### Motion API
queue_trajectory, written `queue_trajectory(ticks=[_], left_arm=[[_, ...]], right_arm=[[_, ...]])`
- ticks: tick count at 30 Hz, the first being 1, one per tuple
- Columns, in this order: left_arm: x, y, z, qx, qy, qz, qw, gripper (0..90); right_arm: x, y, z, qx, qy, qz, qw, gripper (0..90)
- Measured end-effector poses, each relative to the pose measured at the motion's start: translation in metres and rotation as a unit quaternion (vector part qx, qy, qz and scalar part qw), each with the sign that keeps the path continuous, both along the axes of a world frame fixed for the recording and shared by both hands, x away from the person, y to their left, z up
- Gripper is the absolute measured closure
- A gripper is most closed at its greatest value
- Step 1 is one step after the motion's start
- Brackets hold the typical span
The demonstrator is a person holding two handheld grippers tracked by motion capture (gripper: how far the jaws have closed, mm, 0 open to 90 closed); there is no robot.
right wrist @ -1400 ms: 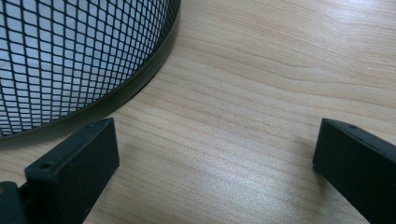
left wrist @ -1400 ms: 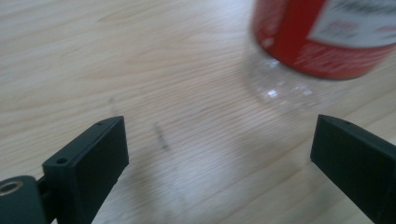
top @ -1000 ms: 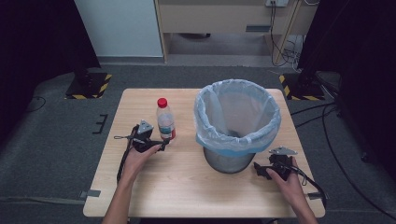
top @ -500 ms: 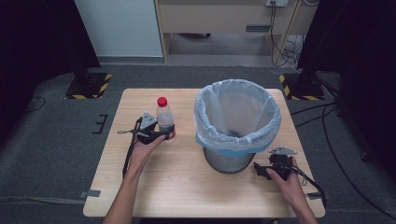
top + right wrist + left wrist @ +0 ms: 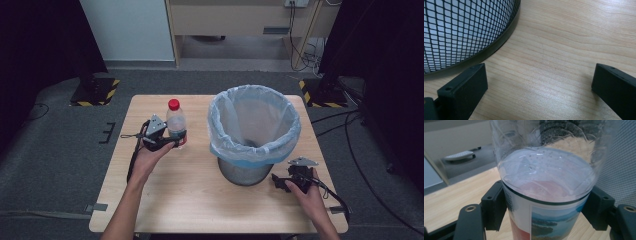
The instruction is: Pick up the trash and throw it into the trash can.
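A clear plastic bottle [image 5: 176, 121] with a red cap and a pictured label stands at the table's left of middle. My left gripper [image 5: 177, 142] is shut on its lower body. In the left gripper view both black jaws press against the bottle [image 5: 544, 195] just above the label. A black mesh bin [image 5: 245, 172] lined with a pale blue bag [image 5: 235, 150] stands at the right of middle. My right gripper [image 5: 281, 183] rests open on the wood beside the bin's base, nothing between its jaws. The bin's mesh wall [image 5: 461, 30] lies just left of that gripper [image 5: 539, 92].
The wooden table [image 5: 200, 200] has bare room in front of the bin and the bottle. Cables trail from both grippers over the table's edges. Dark floor, stands with striped bases and a cabinet lie beyond the far edge.
My left gripper has moved right to the bottle and shut around it. The bottle now sits slightly higher in the view. The right gripper has stayed put.
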State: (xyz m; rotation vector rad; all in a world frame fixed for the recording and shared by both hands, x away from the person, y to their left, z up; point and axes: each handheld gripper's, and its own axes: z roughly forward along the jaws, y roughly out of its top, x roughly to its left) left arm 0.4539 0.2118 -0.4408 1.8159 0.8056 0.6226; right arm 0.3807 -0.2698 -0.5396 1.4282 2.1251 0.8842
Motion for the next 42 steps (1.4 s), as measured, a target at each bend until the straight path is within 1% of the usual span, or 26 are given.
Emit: queue_trajectory(ticks=[4, 5, 6, 7, 8, 9, 10, 11, 13, 14, 19, 21, 23, 25, 26, 27, 28, 29, 30, 32, 33, 34, 35, 36, 39, 42], left_arm=[[0.001, -0.001, 0.017, -0.006, -0.007, -0.011, 0.9999, 28.7], [0.001, -0.002, 0.025, -0.001, -0.009, -0.016, 0.9998, 28.8], [0.001, -0.002, 0.025, -0.001, -0.009, -0.016, 0.9998, 28.8], [0.001, -0.003, 0.034, 0.006, -0.012, -0.021, 0.9997, 28.8], [0.001, -0.003, 0.034, 0.006, -0.012, -0.021, 0.9997, 28.8], [0.001, -0.002, 0.042, 0.005, -0.015, -0.025, 0.9996, 28.8], [0.001, -0.002, 0.042, 0.005, -0.015, -0.025, 0.9996, 28.8], [0.002, -0.002, 0.046, 0.005, -0.016, -0.027, 0.9995, 28.8], [0.002, 0.0, 0.057, 0.013, -0.018, -0.031, 0.9993, 28.9], [0.002, 0.0, 0.057, 0.013, -0.018, -0.031, 0.9993, 28.9], [0.005, 0.002, 0.071, 0.021, -0.017, -0.035, 0.999, 29.0], [0.006, 0.002, 0.079, 0.021, -0.02, -0.044, 0.9986, 28.9], [0.006, 0.001, 0.081, 0.02, -0.02, -0.047, 0.9985, 28.9], [0.005, -0.003, 0.088, 0.028, -0.024, -0.058, 0.9976, 29.0], [0.005, -0.003, 0.088, 0.028, -0.024, -0.058, 0.9976, 28.9], [0.004, -0.006, 0.094, 0.033, -0.026, -0.064, 0.997, 28.9], [0.004, -0.006, 0.094, 0.033, -0.026, -0.064, 0.997, 28.9], [0.005, -0.008, 0.1, 0.037, -0.028, -0.067, 0.9967, 28.9], [0.005, -0.008, 0.1, 0.037, -0.028, -0.067, 0.9967, 28.9], [0.005, -0.01, 0.105, 0.04, -0.029, -0.069, 0.9964, 28.9], [0.005, -0.011, 0.111, 0.042, -0.03, -0.072, 0.9961, 29.0], [0.005, -0.011, 0.111, 0.042, -0.03, -0.072, 0.9961, 29.0], [0.005, -0.013, 0.116, 0.042, -0.031, -0.074, 0.9959, 29.0], [0.005, -0.013, 0.116, 0.042, -0.031, -0.074, 0.9959, 28.9], [0.005, -0.015, 0.123, 0.039, -0.034, -0.076, 0.9957, 29.0], [0.004, -0.015, 0.13, 0.043, -0.039, -0.077, 0.9953, 29.0]], right_arm=[[0.0, 0.0, 0.0, 0.0, 0.0, 0.0, 1.0, 0.5], [0.0, 0.0, 0.0, 0.0, 0.0, 0.0, 1.0, 0.4], [0.0, 0.0, 0.0, 0.0, 0.0, 0.0, 1.0, 0.4], [0.0, 0.0, 0.0, 0.0, 0.0, 0.0, 1.0, 0.4], [0.0, 0.0, 0.0, 0.0, 0.0, 0.0, 1.0, 0.4], [0.0, 0.0, 0.0, 0.0, 0.0, 0.0, 1.0, 0.5], [0.0, 0.0, 0.0, 0.0, 0.0, 0.0, 1.0, 0.5], [0.0, 0.0, 0.0, 0.0, 0.0, 0.0, 1.0, 0.5], [0.0, 0.0, 0.0, 0.0, 0.0, 0.0, 1.0, 0.5], [0.0, 0.0, 0.0, 0.0, 0.0, 0.0, 1.0, 0.5], [0.0, 0.0, 0.0, 0.002, 0.001, 0.0, 1.0, 0.5], [0.001, 0.0, 0.0, 0.002, 0.002, 0.0, 1.0, 0.5], [0.001, 0.0, 0.0, 0.001, 0.003, -0.001, 1.0, 0.4], [0.001, 0.0, 0.0, 0.001, 0.003, -0.001, 1.0, 0.5], [0.001, 0.0, 0.0, 0.001, 0.003, -0.001, 1.0, 0.5], [0.001, 0.0, 0.0, 0.001, 0.003, -0.001, 1.0, 0.5], [0.001, 0.0, 0.0, 0.001, 0.002, -0.001, 1.0, 0.4], [0.001, 0.0, 0.0, 0.001, 0.002, -0.001, 1.0, 0.4], [0.001, 0.0, 0.0, 0.001, 0.002, -0.001, 1.0, 0.4], [0.001, 0.0, 0.0, 0.001, 0.003, -0.001, 1.0, 0.4], [0.001, 0.0, 0.0, 0.001, 0.003, -0.001, 1.0, 0.4], [0.001, 0.0, 0.0, 0.001, 0.003, -0.001, 1.0, 0.4], [0.001, 0.0, 0.0, 0.001, 0.003, -0.001, 1.0, 0.4], [0.001, 0.0, 0.0, 0.001, 0.003, -0.001, 1.0, 0.4], [0.001, 0.0, 0.0, 0.001, 0.003, -0.001, 1.0, 0.5], [0.001, 0.0, 0.0, 0.001, 0.002, -0.001, 1.0, 0.5]])
